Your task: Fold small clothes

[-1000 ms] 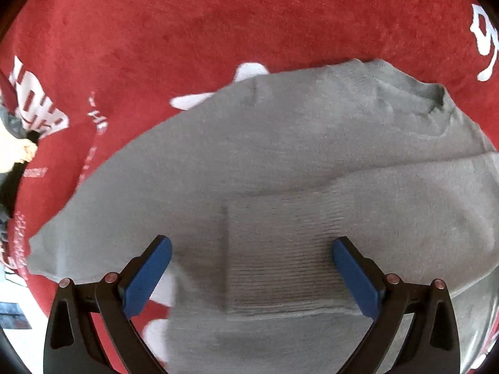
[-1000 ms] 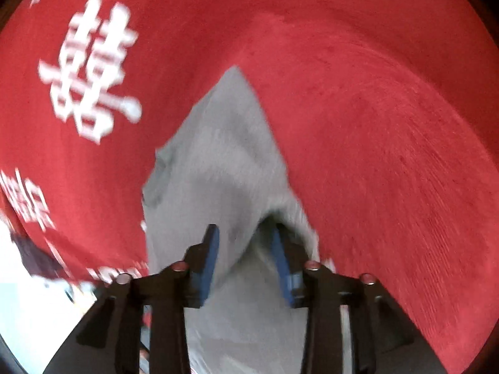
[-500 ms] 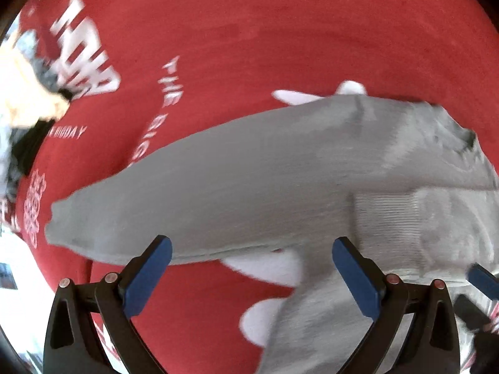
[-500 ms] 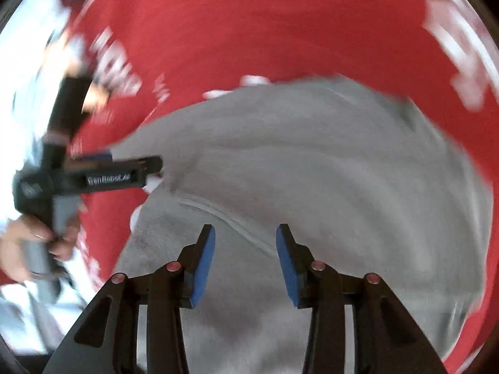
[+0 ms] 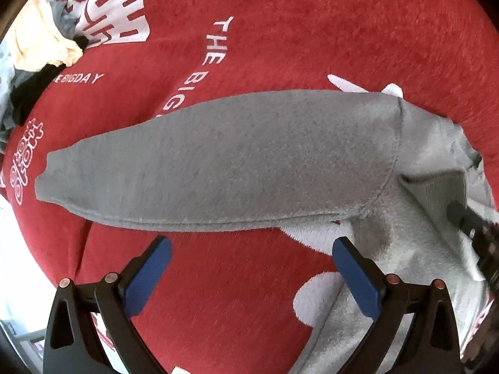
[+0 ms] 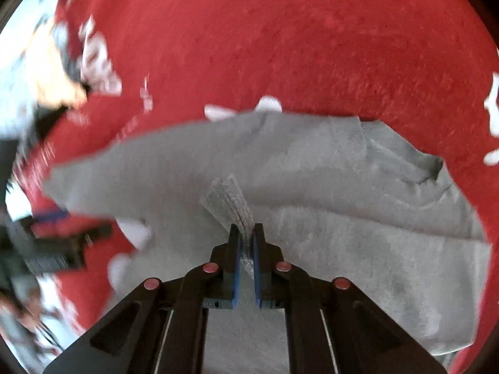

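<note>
The right gripper (image 6: 246, 233) is pinching the ribbed cuff (image 6: 229, 201) of one grey sweater (image 5: 218, 159); the left gripper (image 5: 252, 258) is hovering wide open just before its sleeve.

Left wrist view: looking down from close above, past spread blue-padded fingers (image 5: 149, 277) at frame bottom, onto a grey knit sweater's sleeve (image 5: 218, 162) stretched across mid-frame over a red plush cloth with white lettering (image 5: 280, 25). Right wrist view: nearer and lower, facing along the same sweater (image 6: 358, 218) toward its ribbed cuff (image 6: 230, 199) at centre. Shared: sleeve, cuff (image 5: 443, 187), cloth (image 6: 280, 31).
</note>
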The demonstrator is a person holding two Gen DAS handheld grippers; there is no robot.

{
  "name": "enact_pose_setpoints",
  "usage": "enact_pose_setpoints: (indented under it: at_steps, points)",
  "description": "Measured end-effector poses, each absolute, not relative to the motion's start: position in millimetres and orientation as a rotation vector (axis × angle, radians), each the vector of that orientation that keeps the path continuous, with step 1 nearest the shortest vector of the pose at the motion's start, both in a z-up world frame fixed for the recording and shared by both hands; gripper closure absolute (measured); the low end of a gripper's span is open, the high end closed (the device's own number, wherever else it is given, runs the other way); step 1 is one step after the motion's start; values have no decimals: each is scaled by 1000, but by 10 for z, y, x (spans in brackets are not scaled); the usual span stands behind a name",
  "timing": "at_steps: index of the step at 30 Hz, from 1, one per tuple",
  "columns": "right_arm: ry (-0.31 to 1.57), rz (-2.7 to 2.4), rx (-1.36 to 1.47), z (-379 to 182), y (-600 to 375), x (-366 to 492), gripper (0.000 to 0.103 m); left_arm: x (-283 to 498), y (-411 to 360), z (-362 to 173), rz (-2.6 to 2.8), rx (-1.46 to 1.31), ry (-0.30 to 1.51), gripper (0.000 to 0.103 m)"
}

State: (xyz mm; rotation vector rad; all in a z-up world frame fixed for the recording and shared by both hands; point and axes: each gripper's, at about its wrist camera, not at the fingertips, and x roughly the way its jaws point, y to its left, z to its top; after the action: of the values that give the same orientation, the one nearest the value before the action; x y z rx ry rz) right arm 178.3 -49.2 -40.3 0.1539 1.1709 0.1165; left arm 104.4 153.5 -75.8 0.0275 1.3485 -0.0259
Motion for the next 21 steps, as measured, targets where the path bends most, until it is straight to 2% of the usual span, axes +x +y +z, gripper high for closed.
enact_pose_setpoints:
  at_steps: [3,4,6,7,9,10,18,21]
  points:
    - [1208,168,199,-463,-434,1784,95,1048,1561,-773,-37,1,1361,0]
    - [1248,199,197,-570,-344,1802,91,1051,1560,-794,-39,-3,1375,0]
    - [1332,212,132,-761,-168,1759,90,1048,1552,-821,-47,-7,1398,0]
    - [1320,208,118,-774,-157,1714,87,1042,1546,-823,-56,-7,1405,0]
    - [1325,220,122,-682,-107,1654,68,1018,1532,-805,-72,0,1404,0]
    - [1330,224,128,-675,-57,1675,55,1009,1530,-800,-76,5,1404,0]
    - [1416,217,232,-376,68,1310,54,935,1638,-700,-91,-34,1428,0]
    - [1450,186,261,-515,-81,1292,54,932,1722,-703,-93,-57,1442,0]
